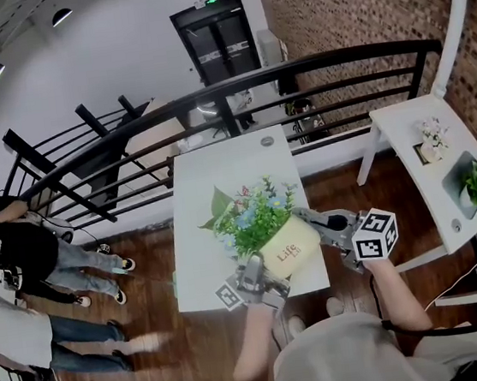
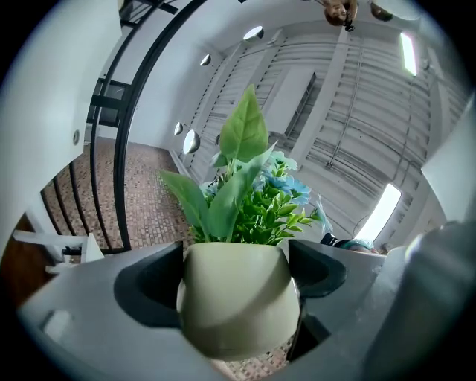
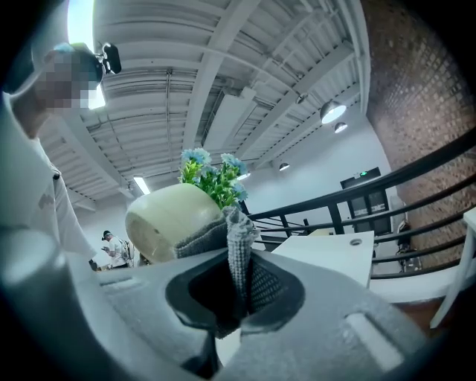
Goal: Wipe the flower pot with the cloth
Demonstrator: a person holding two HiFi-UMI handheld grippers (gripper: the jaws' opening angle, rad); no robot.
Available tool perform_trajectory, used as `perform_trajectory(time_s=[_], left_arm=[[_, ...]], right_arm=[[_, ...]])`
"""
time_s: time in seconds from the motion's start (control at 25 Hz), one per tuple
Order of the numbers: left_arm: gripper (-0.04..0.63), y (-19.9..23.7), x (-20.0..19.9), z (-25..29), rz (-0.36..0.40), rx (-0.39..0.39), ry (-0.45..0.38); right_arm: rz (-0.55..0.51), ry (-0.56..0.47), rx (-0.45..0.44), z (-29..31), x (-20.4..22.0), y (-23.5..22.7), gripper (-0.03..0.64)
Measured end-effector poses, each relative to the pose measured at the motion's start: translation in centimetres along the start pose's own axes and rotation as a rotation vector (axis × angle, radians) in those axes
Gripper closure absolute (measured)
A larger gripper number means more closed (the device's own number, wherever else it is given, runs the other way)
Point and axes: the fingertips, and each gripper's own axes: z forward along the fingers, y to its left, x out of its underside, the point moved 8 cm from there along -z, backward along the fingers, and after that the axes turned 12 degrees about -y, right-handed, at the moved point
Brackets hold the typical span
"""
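Note:
A cream flower pot [image 1: 291, 249] marked "Life", full of green leaves and blue flowers [image 1: 254, 213], is held tilted above the white table [image 1: 218, 166]. My left gripper [image 1: 254, 280] is shut on the pot's base [image 2: 236, 298], one jaw on each side, and points upward. From the right, my right gripper [image 1: 315, 219] holds a grey cloth [image 3: 236, 249] pinched between its jaws. The cloth lies against the pot's side [image 3: 167, 216].
A black railing [image 1: 210, 102] runs behind the table. A second white table [image 1: 404, 130] with small plants stands at the right. Several people [image 1: 22, 255] stand on the wooden floor at the left.

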Motion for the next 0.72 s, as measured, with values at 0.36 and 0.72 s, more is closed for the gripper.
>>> perform_trajectory(time_s=[0.36,0.72], left_arm=[[0.127,-0.4,-0.4,1.9,0.003,-0.007,-0.044],[0.127,-1.2,-0.2,4.6,0.082,0.006,-0.008]], right_arm=[[0.003,-0.009,-0.017,0.6,0.7,1.2,0.617],[0.048,-0.103,-0.026,0.7,-0.4,2.1,0.617]])
